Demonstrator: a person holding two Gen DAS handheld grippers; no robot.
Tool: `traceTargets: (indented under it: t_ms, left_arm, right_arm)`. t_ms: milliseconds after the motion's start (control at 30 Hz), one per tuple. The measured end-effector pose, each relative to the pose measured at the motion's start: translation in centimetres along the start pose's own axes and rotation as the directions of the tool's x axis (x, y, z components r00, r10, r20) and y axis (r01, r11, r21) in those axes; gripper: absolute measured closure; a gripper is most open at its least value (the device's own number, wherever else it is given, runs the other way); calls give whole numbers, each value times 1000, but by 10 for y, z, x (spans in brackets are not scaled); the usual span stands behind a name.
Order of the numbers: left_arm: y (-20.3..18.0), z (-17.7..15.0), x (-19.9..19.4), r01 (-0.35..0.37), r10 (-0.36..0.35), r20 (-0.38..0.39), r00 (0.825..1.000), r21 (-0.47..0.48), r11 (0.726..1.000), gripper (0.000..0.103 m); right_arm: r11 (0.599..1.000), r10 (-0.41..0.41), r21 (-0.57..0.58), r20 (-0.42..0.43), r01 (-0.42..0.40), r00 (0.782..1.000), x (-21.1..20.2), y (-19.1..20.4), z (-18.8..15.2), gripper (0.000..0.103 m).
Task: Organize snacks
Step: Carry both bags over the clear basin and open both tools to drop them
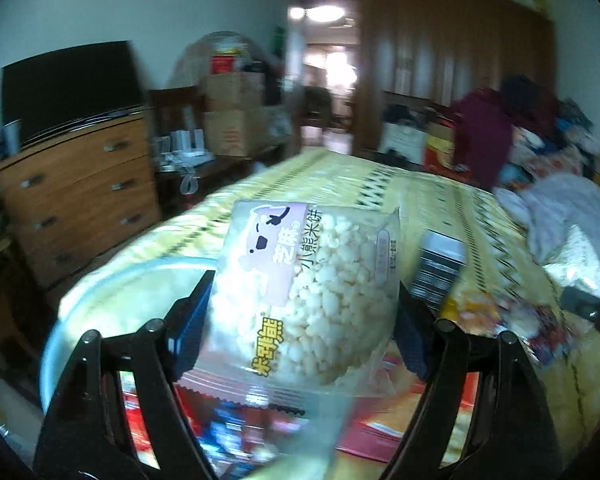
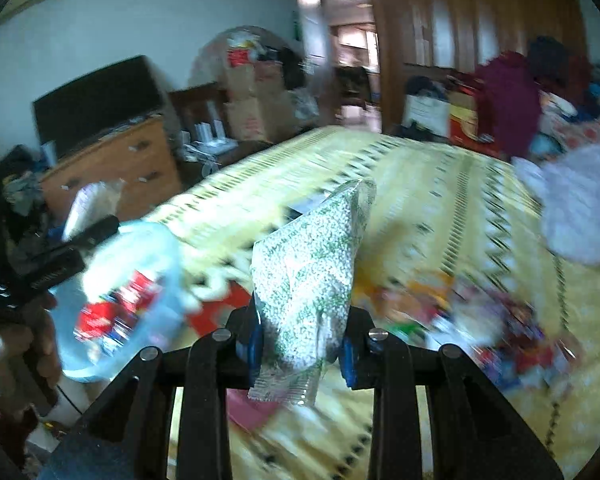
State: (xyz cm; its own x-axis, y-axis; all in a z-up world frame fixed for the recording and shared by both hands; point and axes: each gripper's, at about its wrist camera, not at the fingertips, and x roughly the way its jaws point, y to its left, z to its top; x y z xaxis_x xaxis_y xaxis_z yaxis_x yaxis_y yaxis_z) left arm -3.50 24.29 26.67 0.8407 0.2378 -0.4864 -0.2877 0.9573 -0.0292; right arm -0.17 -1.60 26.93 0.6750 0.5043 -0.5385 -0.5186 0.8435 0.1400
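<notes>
left gripper [image 1: 300,320] clamps rice cracker pack [image 1: 300,300], right gripper [image 2: 302,346] grips speckled packet [image 2: 312,280] (perhaps puffed rice)

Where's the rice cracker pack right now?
Left wrist view, centre: the rice cracker pack is clamped in the left gripper, above the clear bowl.

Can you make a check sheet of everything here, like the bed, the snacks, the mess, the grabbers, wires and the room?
Surface: yellow patterned bed.
Job's things: rice cracker pack in left gripper; green-speckled pack in right gripper; clear tub holding snacks; loose snack pile on the bed.
Clutter: white bag.
Grippers: both shut on packs.
Cables: nothing seen.
Surroundings: dresser, boxes, wardrobe, clothes heap.
</notes>
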Motion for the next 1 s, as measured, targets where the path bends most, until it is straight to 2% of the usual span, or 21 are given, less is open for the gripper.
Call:
traceTargets:
  t_ms: [133, 333, 467, 600, 767, 1000]
  left_arm:
    - [45, 7, 10, -101, 100, -24, 995, -47, 994, 23]
    - [98, 13, 22, -184, 178, -55, 982, -134, 974, 23]
    - [124, 17, 33, -215, 203, -87, 975, -159, 964, 23]
    - [144, 20, 50, -224, 201, -151, 968, -161, 961, 23]
    - [150, 16, 68, -226, 194, -223, 955, -128, 966, 23]
    - [153, 6, 89, -213, 178, -295, 939, -92, 973, 23]
  right_arm:
    - [993, 113, -31, -11, -114, 993, 27, 46, 29, 70]
    - [963, 251, -78, -91, -259, 964, 80, 120, 56, 70]
    - [941, 318, -76, -145, -331, 937, 108, 154, 65, 70]
    - [907, 400, -40, -226, -419, 888, 142, 182, 78, 70]
    - [890, 433, -15, -286, -456, 855, 173, 203, 83, 70]
    - [891, 426, -16, -321, -454, 846, 192, 210, 73, 70]
